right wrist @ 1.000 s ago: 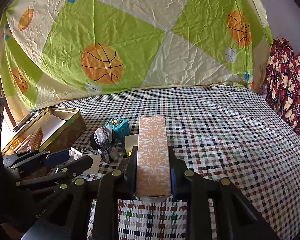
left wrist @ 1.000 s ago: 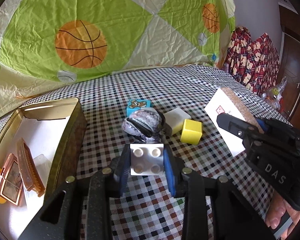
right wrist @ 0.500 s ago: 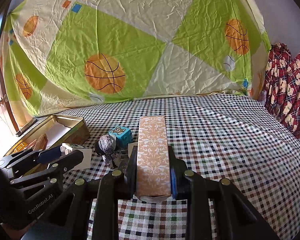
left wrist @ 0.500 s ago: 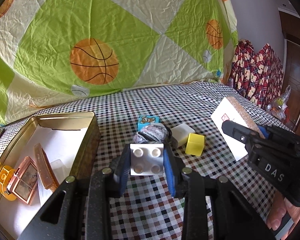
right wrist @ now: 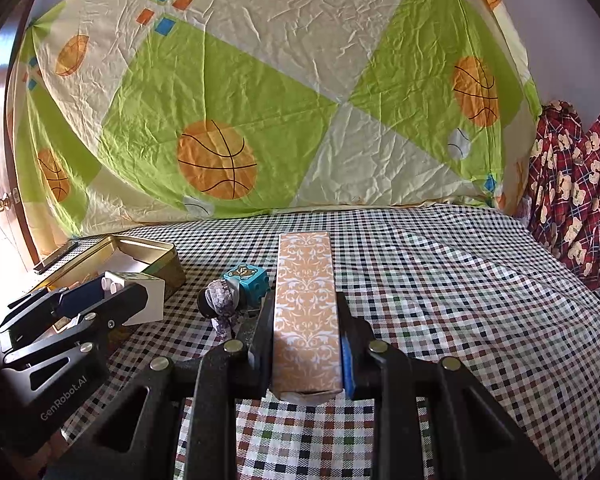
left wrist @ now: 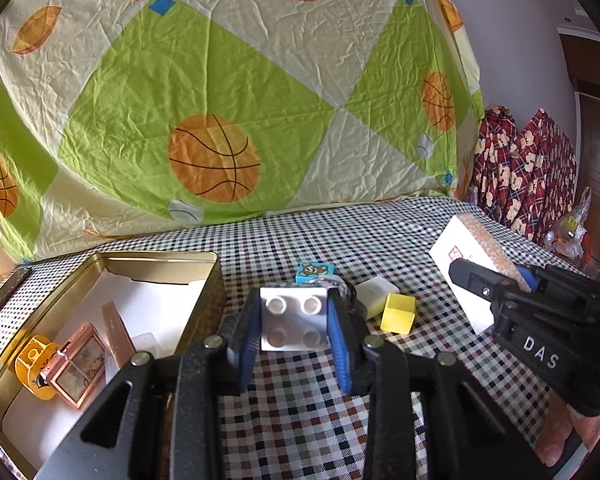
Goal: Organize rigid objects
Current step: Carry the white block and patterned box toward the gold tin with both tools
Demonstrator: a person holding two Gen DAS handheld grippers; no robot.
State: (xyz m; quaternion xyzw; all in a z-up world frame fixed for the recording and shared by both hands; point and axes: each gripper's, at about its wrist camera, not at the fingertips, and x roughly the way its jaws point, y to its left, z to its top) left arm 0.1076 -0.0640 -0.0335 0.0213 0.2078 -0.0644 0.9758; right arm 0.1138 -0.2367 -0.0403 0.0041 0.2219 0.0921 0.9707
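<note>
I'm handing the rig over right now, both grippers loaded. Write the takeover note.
Left gripper: shut on the white studded brick, held above the cloth beside the gold tin.
Right gripper: shut on the orange patterned box.
Done: several items already lie inside the tin.
Left: place both held pieces, then the yellow cube, cream block, blue bear cube and grey pouch lying on the checked cloth.

Left gripper (left wrist: pixel 293 330) fingers clamp white studded brick (left wrist: pixel 293 322); gold tin (left wrist: pixel 204 280) at left.
</note>
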